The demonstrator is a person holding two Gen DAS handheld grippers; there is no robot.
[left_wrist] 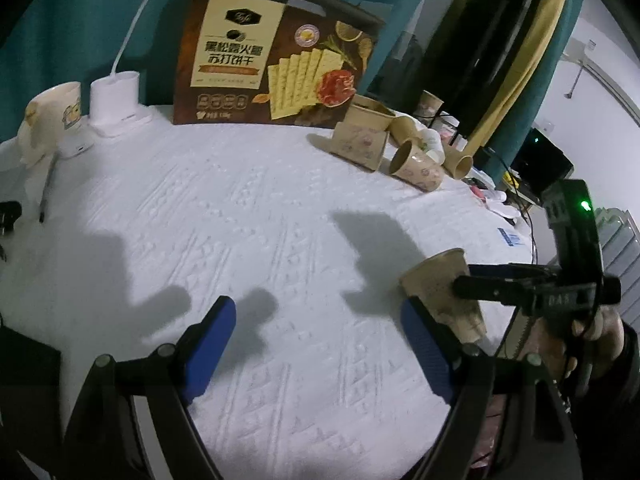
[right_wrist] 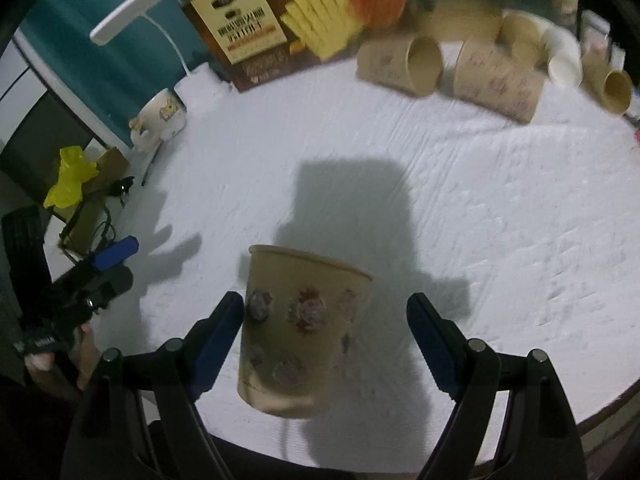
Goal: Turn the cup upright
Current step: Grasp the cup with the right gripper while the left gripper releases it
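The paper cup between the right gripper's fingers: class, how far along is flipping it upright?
Done: the paper cup stands mouth-up on the white cloth. In hand: the right gripper is open around it, one finger touching. Left: withdraw. The left gripper is open, empty.

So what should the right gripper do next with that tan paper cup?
Probably back straight away. The tan floral paper cup appears upright, mouth up, on the white textured tablecloth, and the right gripper is open: one pad at its side, the other clear.

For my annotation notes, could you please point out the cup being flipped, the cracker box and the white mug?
paper cup [right_wrist: 304, 320]: right wrist view, middle of its patterned side wall.
cracker box [left_wrist: 276, 56]: left wrist view, printed front face.
white mug [right_wrist: 164, 114]: right wrist view, its outer wall.
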